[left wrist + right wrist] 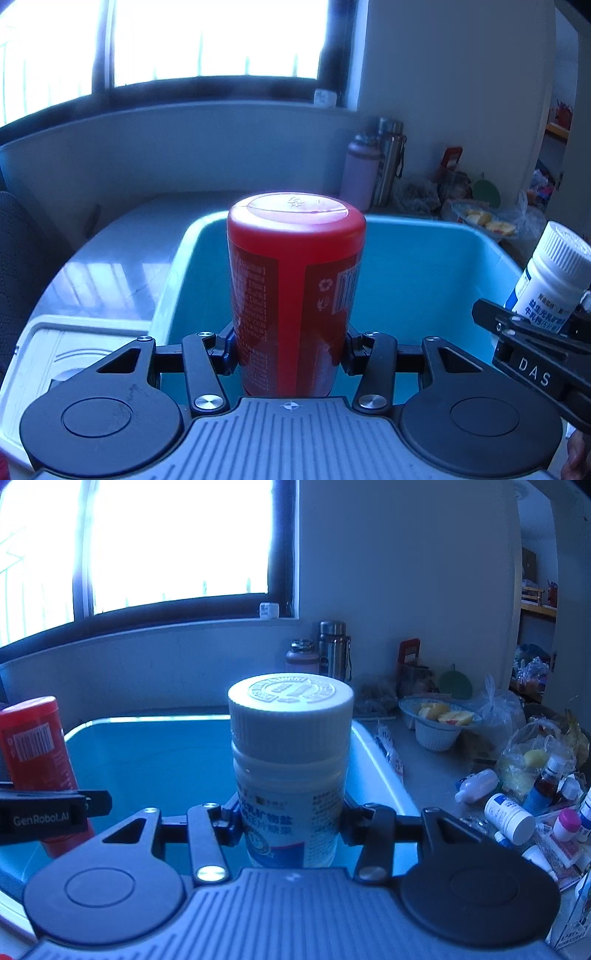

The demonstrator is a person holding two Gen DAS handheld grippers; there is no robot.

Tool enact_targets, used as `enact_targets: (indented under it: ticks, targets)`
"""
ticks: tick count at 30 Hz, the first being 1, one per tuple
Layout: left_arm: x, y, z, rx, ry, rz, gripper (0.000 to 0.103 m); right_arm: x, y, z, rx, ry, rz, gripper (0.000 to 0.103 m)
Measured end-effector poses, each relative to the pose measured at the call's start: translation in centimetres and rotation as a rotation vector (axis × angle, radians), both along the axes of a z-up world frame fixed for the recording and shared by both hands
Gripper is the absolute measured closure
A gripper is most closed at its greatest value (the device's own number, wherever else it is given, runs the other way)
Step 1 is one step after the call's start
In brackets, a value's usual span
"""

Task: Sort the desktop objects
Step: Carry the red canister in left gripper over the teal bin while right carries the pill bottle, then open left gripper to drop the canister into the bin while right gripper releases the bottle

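My left gripper is shut on a red canister, held upright over the blue bin. The canister also shows in the right wrist view at the far left. My right gripper is shut on a white pill bottle with a ribbed white cap, upright above the same blue bin. That bottle shows in the left wrist view at the right edge, held by the right gripper.
A white lidded box sits left of the bin. Two flasks stand by the wall. A bowl of fruit, plastic bags and several small bottles lie on the counter to the right.
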State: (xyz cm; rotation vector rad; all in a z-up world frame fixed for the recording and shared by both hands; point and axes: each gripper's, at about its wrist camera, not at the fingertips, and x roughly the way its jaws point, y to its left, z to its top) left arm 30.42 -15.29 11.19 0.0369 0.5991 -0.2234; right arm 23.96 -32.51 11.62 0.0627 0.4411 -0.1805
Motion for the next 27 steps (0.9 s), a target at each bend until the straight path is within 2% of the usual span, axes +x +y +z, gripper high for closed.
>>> enact_targets:
  ticks: [8,11,12,16,19,27]
  targets:
    - [-0.1,-0.6,-0.2,0.058,0.012,-0.020,0.052,0.6,0.6,-0.6,-0.012,0.058,0.001,0.055]
    - [-0.1,-0.7,-0.2,0.067,0.016,-0.028,0.049,0.8,0.7,-0.7,-0.014,0.076,-0.006,0.053]
    - [-0.1,-0.7,-0.1,0.067,0.016,-0.029,0.048,0.8,0.8,-0.7,-0.023,0.076,-0.006,0.052]
    - [-0.3,-0.7,0.3,0.064,0.003,-0.025,0.025,0.5,0.8,-0.4,-0.017,0.067,-0.024,0.031]
    - [-0.8,-0.5,0.9,0.043,-0.022,-0.030,0.020,0.0,0.6,0.0,-0.011,0.047,-0.031,0.029]
    - [-3.4,-0.2,2.0,0.041,-0.085,-0.027,0.020,-2.4,0.9,0.6,-0.016,0.012,-0.029,0.028]
